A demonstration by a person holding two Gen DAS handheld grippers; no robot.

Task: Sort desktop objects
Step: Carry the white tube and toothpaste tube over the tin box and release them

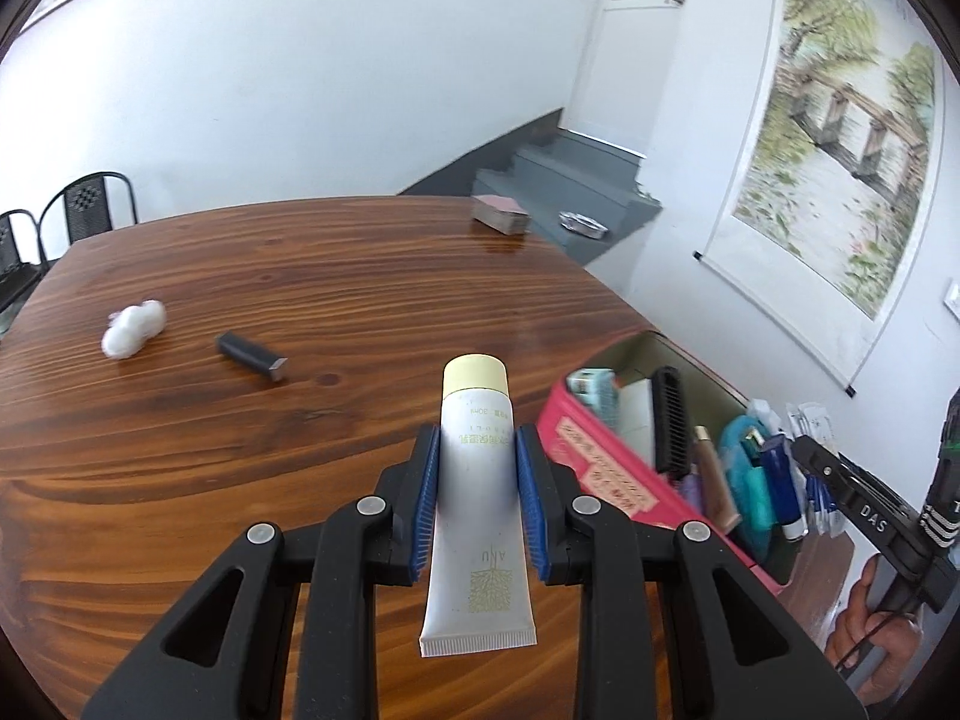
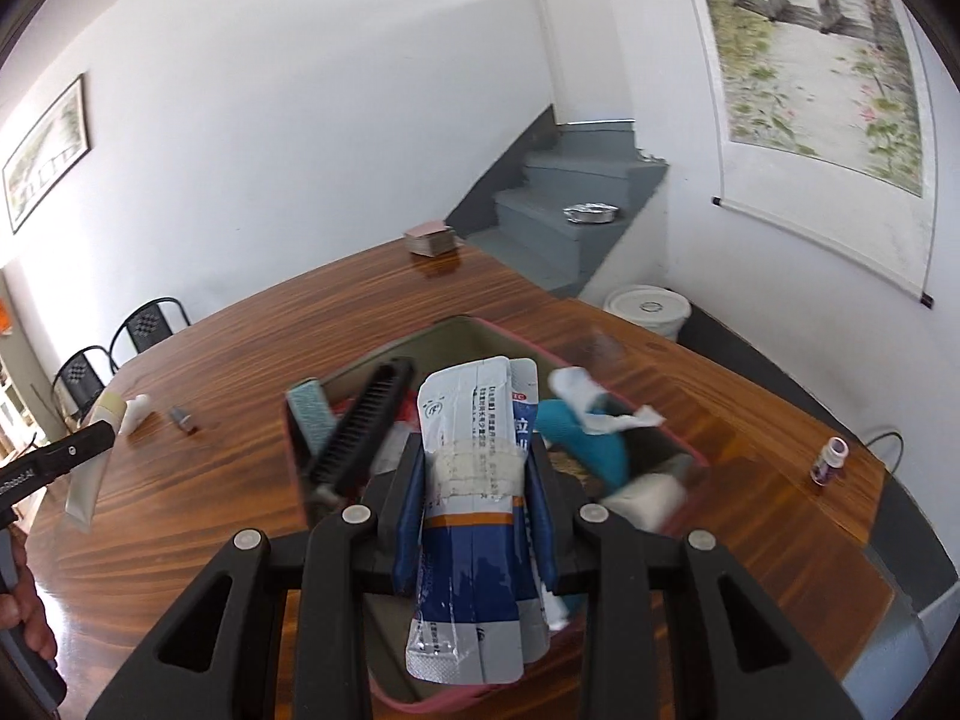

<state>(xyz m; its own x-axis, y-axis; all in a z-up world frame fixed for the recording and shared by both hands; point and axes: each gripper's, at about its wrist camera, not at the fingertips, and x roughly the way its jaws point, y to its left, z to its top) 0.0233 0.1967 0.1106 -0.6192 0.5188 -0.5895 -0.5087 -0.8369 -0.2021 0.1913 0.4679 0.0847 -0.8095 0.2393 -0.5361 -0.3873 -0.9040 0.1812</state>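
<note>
Tube of cream is white with a pale yellow cap, squeezed tight in the left gripper above the wooden table. Right gripper pinches blue-and-white sachets over the pink box.

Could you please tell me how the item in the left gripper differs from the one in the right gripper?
The left gripper holds one white tube with a pale yellow cap; the right gripper holds several flat blue-and-white sachets taped together. The tube is rounded, the sachets thin. Both are clamped between blue pads.
</note>
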